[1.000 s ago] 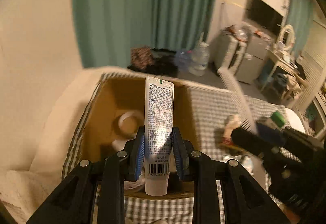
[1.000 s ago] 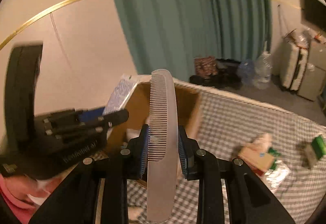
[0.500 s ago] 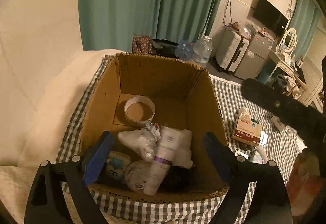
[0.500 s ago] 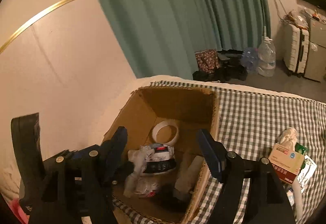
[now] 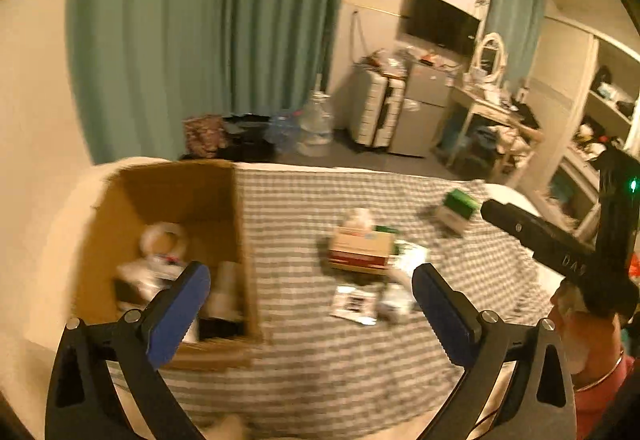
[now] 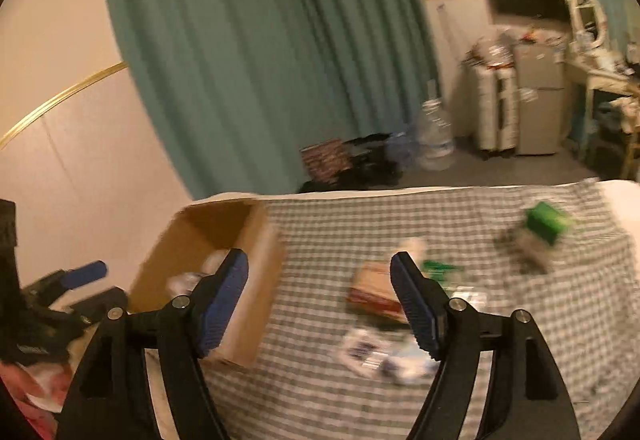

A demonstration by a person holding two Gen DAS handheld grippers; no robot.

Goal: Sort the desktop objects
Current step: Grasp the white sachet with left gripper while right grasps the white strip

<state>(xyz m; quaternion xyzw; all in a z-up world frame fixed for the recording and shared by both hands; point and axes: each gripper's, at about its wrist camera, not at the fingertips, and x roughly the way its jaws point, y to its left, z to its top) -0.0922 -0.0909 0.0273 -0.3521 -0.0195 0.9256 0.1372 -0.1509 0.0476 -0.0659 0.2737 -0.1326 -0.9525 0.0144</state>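
Note:
An open cardboard box [image 5: 236,220] [image 6: 256,280] stands at the left end of the checked cloth [image 5: 320,360], with a white tape roll [image 5: 164,240] and other blurred items inside. My left gripper [image 5: 310,272] hangs above the cloth just right of the box, its jaws opening with nothing between them. My right gripper [image 6: 320,258] is over the same stretch, jaws opening and also empty. Past the fingertips lie a red-and-tan carton [image 5: 360,252] [image 6: 376,292], a white printed sachet [image 5: 354,304] [image 6: 362,350] and, farther right, a green box [image 5: 458,206] [image 6: 546,222].
Behind the bed's far edge hang green curtains [image 5: 200,40], with bags and water jugs [image 5: 316,124] on the floor. A suitcase, small fridge [image 5: 416,112] and cluttered desk stand at the back right. A person's pink sleeve [image 5: 600,400] shows at the lower right.
A second ago the left gripper was shut on a toothpaste tube and the right on a comb, over the box. Both let go, and both grippers have swung right, away from the box.

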